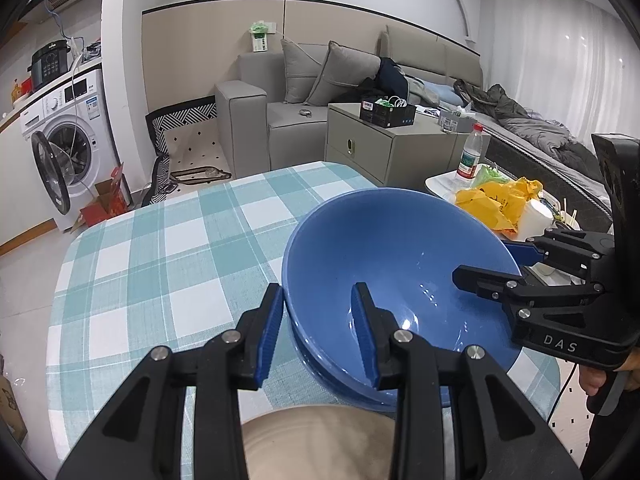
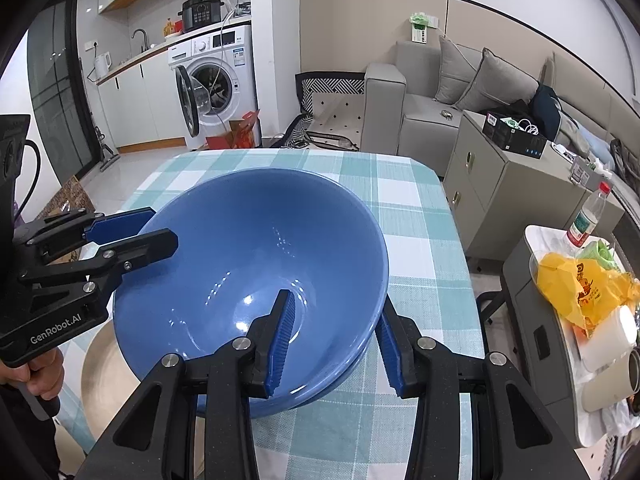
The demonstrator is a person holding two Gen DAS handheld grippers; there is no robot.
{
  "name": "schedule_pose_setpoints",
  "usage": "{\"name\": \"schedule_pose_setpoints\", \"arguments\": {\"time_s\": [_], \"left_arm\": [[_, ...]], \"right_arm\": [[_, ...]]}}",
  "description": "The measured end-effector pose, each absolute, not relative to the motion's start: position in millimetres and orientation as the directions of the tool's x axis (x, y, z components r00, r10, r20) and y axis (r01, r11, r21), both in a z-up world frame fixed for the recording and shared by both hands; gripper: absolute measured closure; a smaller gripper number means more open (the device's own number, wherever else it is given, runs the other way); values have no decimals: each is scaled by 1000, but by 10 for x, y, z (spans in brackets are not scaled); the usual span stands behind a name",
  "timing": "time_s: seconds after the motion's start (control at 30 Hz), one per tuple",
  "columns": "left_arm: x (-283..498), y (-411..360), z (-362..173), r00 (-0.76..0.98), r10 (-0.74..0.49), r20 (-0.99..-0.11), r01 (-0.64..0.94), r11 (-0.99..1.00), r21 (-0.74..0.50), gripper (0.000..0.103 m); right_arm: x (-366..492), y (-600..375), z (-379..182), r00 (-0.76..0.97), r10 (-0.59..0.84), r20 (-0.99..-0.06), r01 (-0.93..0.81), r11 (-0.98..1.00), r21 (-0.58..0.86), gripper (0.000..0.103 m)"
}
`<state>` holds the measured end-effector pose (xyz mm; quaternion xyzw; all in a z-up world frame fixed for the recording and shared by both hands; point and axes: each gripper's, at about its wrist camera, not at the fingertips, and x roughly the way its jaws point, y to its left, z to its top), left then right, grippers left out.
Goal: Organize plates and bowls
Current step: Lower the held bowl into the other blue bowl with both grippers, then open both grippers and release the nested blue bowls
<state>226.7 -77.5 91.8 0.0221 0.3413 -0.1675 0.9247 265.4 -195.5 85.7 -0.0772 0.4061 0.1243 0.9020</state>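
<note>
Straddling opposite rims of the glossy blue ceramic bowl [image 1: 392,264], left gripper [image 1: 320,332] and right gripper [image 2: 336,340] jaws both clench it above the teal-checked table [image 1: 160,256].

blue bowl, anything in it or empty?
Empty. The blue bowl shows only bare glazed interior with light reflections in both wrist views; nothing inside except one finger of each gripper reaching over its rim.

Bright, even indoor light — sharp centre, heavy fisheye bend at the rims.

Daylight glows through the curtain [image 1: 560,60] at the right of the left wrist view; small white glints speckle the glossy blue bowl [image 2: 256,248]. Shadows stay soft, the corners vignette to black, and walls bow — no motion blur.
</note>
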Motion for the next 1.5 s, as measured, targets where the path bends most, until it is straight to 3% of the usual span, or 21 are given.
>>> {"name": "schedule_pose_setpoints", "arguments": {"time_s": [0.93,1.5], "left_arm": [[2358,-815,619,689,-245,-682,309,951,-29,69],[2397,-883,502,669,-235,-705,320,947,-12,69]], "right_arm": [[2677,-1700,483,646,-4,-763,-262,938,-226,61],[2687,-1732,369,639,-18,-769,-260,936,-238,60]]}}
